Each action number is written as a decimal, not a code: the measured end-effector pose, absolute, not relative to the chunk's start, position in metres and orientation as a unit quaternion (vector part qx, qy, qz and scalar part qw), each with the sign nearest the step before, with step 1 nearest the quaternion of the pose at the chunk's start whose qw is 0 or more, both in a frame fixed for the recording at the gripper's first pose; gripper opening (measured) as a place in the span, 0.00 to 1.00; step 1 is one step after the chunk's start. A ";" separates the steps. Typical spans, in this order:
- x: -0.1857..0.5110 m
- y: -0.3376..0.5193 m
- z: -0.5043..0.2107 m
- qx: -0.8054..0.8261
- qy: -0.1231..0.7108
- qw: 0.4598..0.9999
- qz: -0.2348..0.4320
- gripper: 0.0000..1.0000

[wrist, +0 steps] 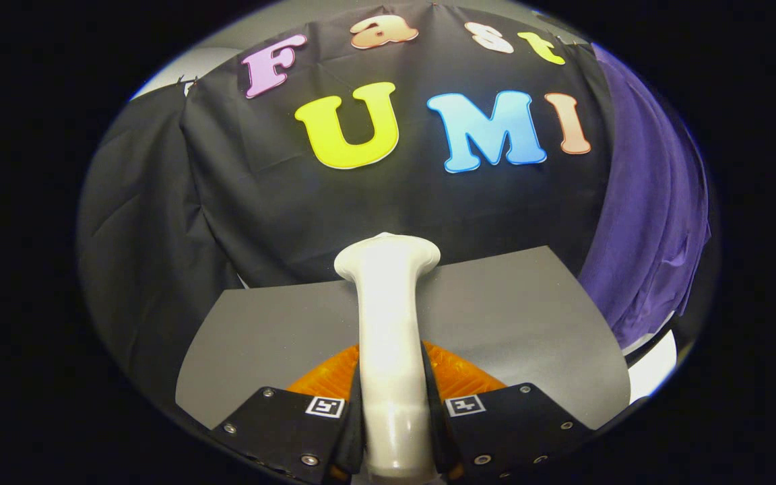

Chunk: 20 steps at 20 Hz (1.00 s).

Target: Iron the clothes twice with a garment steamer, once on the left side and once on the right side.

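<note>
Garment steamer [388, 337]: white, hard-shelled, one piece. Location: clamped between the two fingers of the gripper [393, 421], handle running forward along them and out beyond the tips, ending in a flared head that points toward the booth wall.

Grip: both fingers press on the handle from either side, low on its shaft. The claw is closed on the steamer, with no gap visible at either pad.

Handling, as judged: rigid plastic, smooth and somewhat glossy, so likely to slip or twist in the fingers if the hold is loose. Weight probably moderate, with the head carried well ahead of the grip, so it may tend to tip nose-down. The narrow waist of the handle, where the fingers now sit, looks the sound place to hold; the wide head gives no purchase and is the working face. Not fragile in ordinary use.

Beneath the steamer: an orange ribbed piece [459, 377] just ahead of the fingers, purpose unclear; under it a grey sheet [516, 303] lying flat.

Further on, off to one side past the sheet: purple cloth [651, 222] hanging in soft folds, presumably the clothes to be ironed. Soft, limp, likely to shift under a pass. The steamer head is well apart from it; no pass appears begun.
</note>
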<state>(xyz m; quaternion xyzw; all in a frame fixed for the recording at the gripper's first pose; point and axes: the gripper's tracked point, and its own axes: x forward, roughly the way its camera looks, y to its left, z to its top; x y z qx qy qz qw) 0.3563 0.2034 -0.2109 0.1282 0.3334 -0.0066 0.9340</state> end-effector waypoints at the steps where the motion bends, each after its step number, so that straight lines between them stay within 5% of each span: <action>1: 0.346 0.198 -0.202 0.126 0.327 0.936 -0.009 0.40; 20: 0.155 0.025 -0.031 0.115 0.139 0.984 0.000 0.40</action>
